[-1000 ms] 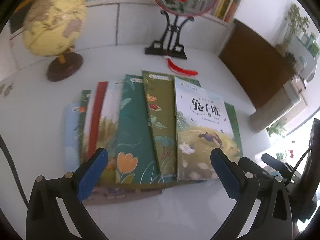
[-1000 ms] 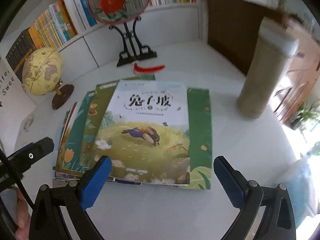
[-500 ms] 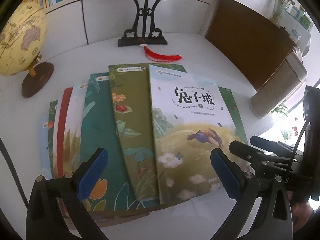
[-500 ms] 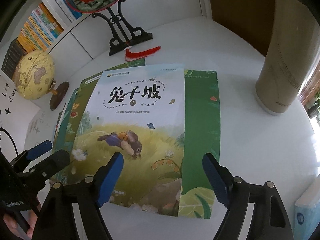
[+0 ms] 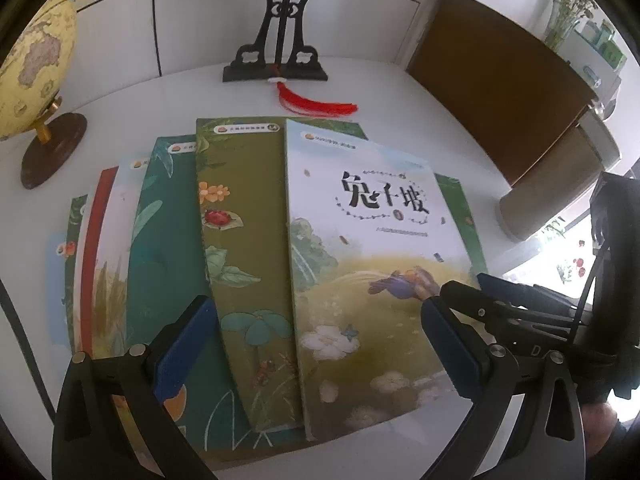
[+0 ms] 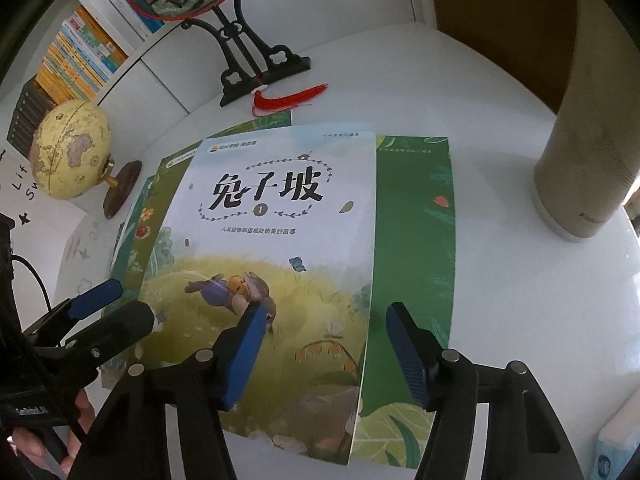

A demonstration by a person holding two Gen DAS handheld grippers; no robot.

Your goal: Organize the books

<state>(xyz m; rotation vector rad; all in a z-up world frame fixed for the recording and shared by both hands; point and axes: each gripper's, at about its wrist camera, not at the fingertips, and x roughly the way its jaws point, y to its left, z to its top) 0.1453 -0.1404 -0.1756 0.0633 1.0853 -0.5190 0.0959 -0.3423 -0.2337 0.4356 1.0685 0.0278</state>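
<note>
Several picture books lie fanned out flat on the white table (image 5: 380, 92). On top is a white book with a rabbit (image 5: 372, 240) (image 6: 280, 240). To its left lie an olive book (image 5: 244, 240) and a teal book (image 5: 168, 240), and under its right side a green book (image 6: 412, 240). My left gripper (image 5: 316, 320) hangs open and wide above the olive and white covers. My right gripper (image 6: 326, 312) is closing over the white book's right edge, and its pads touch nothing. Each gripper shows at the side of the other's view.
A globe (image 5: 32, 60) stands at the back left. An ornamental fan stand (image 5: 276, 60) with a red tassel (image 5: 316, 106) is behind the books. A beige cylinder (image 6: 584, 140) stands to the right, and a tissue pack (image 6: 616, 440) lies at the near right edge.
Both grippers have come down and nearer to the books, which now fill more of each view. The right gripper's jaws have narrowed. The left jaws kept their width.
</note>
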